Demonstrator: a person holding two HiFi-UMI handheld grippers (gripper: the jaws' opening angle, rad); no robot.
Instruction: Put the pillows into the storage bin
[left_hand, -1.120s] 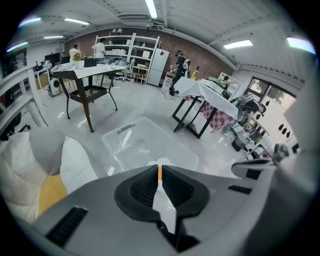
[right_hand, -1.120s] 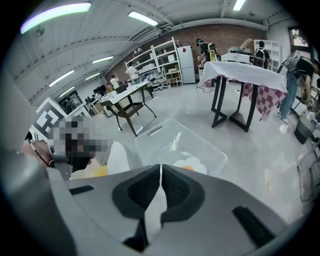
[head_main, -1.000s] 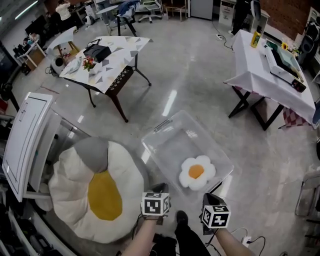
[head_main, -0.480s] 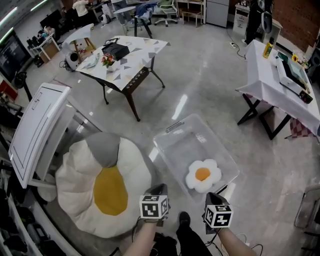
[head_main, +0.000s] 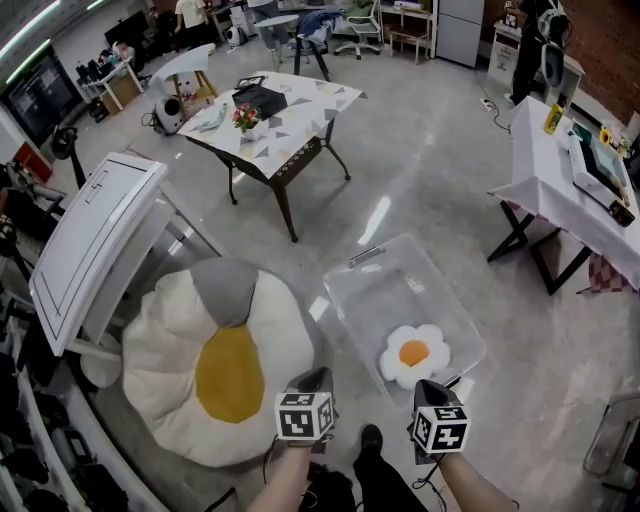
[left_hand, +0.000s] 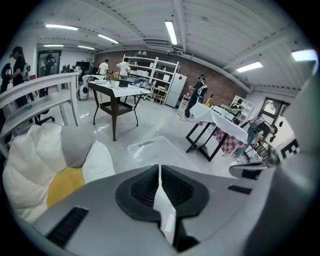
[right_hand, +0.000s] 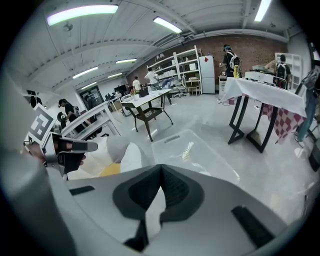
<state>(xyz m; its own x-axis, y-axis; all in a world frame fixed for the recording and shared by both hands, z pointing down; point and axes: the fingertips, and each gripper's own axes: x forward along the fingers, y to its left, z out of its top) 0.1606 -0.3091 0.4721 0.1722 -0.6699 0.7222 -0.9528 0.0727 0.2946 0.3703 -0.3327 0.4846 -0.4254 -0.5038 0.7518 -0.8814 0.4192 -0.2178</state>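
A clear plastic storage bin (head_main: 372, 285) stands on the floor, and a small white flower pillow with an orange centre (head_main: 413, 354) lies in its near corner. To its left rests a large fried-egg pillow (head_main: 215, 365), white with a yellow yolk and a grey patch. My left gripper (head_main: 316, 377) hovers between the big pillow and the bin, shut and empty. Just past the bin's near corner my right gripper (head_main: 428, 386) is also shut on nothing. In the left gripper view the jaws (left_hand: 159, 172) meet in front of the bin (left_hand: 150, 148). The right gripper view shows shut jaws (right_hand: 160, 172) before the bin (right_hand: 197, 150).
A table with a patterned cloth (head_main: 285, 112) stands beyond the bin, and a white-draped table (head_main: 560, 175) is at the right. A white panel on a metal frame (head_main: 90, 245) leans at the left. A dark shoe (head_main: 366, 438) shows below. People stand far back.
The head view has shifted, so the bin and both pillows sit a little further right and lower. Both grippers keep to the bottom edge, drawn back slightly from the bin.
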